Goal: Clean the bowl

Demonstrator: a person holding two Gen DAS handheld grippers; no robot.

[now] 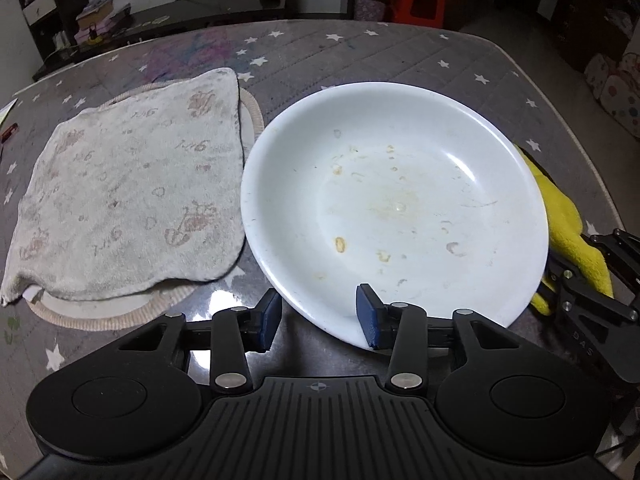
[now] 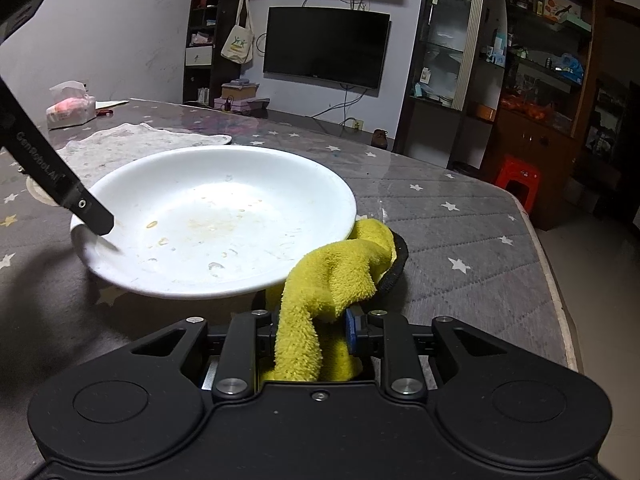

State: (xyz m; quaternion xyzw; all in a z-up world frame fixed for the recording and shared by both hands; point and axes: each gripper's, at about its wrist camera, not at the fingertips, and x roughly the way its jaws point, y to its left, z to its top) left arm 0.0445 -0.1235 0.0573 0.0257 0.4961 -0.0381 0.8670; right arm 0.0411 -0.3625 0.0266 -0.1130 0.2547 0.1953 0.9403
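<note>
A wide white bowl (image 1: 396, 200) with yellowish food stains sits on the grey star-patterned table; it also shows in the right wrist view (image 2: 216, 216). My left gripper (image 1: 318, 316) is open at the bowl's near rim, its right finger above the rim and its left finger outside it. My right gripper (image 2: 312, 330) is shut on a yellow cloth (image 2: 340, 276) that lies against the bowl's right edge. The cloth also shows in the left wrist view (image 1: 572, 236).
A pale patterned towel (image 1: 128, 192) lies over a round mat (image 1: 160, 304) left of the bowl. A tissue pack (image 2: 70, 104) stands at the table's far left. A dark round object (image 2: 394, 268) lies under the yellow cloth. The table edge (image 2: 548, 272) is to the right.
</note>
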